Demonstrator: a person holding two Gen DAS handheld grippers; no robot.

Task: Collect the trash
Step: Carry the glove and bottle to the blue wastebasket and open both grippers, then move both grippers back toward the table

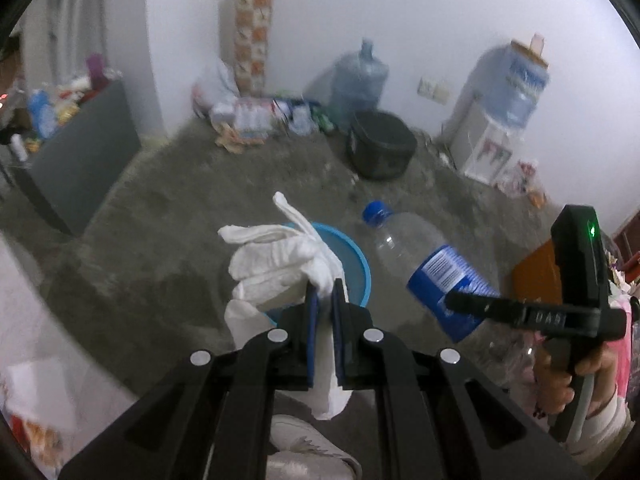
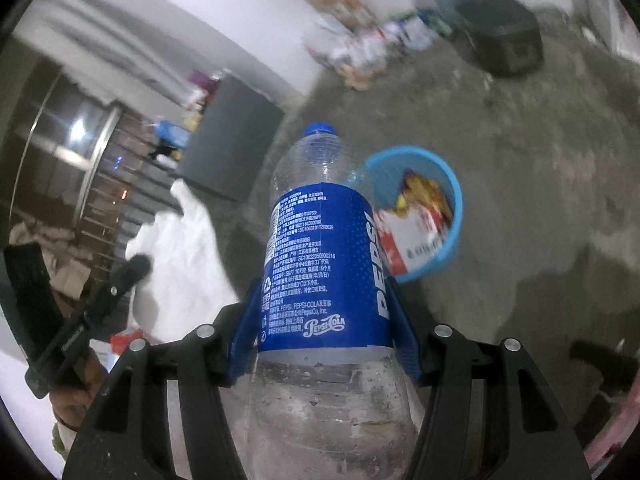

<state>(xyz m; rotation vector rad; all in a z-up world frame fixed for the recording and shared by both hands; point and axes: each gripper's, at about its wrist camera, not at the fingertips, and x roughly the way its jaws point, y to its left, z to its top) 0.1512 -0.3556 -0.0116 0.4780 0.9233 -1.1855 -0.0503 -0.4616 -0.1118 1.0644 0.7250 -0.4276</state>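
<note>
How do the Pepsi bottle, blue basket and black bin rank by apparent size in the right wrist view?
1. Pepsi bottle, inflated by nearness to the camera
2. Blue basket
3. Black bin, farthest away, so true size is unsure

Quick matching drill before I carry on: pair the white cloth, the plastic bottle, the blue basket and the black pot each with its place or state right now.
Things:
1. white cloth
2. plastic bottle
3. blue basket
4. black pot

States:
A. on the floor, wrappers inside
B. clamped in the right gripper
C. near the far wall
D. pinched in the left gripper

Pairs: 1-D, 2-B, 3-A, 4-C
</note>
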